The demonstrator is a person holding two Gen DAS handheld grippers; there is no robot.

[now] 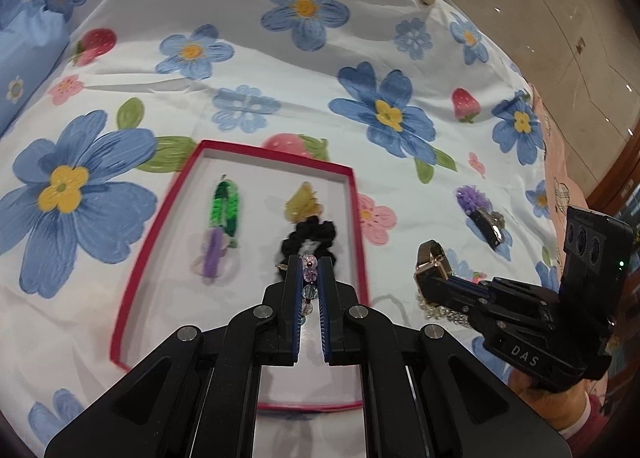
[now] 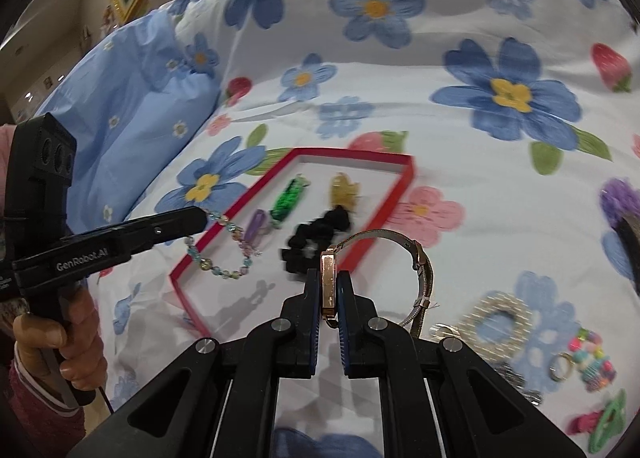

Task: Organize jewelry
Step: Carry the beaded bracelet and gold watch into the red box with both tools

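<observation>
A flowered bedsheet (image 1: 280,70) carries a red-rimmed tray (image 1: 362,242) holding a black scrunchie (image 1: 316,236). Over the tray the left tool (image 1: 310,264) pinches a beaded bracelet (image 2: 224,254); beside it the right tool (image 2: 329,278) grips a watch (image 2: 329,282), seemingly gold-cased.

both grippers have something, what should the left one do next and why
Probably lower and open the left gripper to release the beaded bracelet into the red tray. The bracelet already hangs over the tray's near left part, beside the hair pieces, while the right gripper holds the watch.
</observation>
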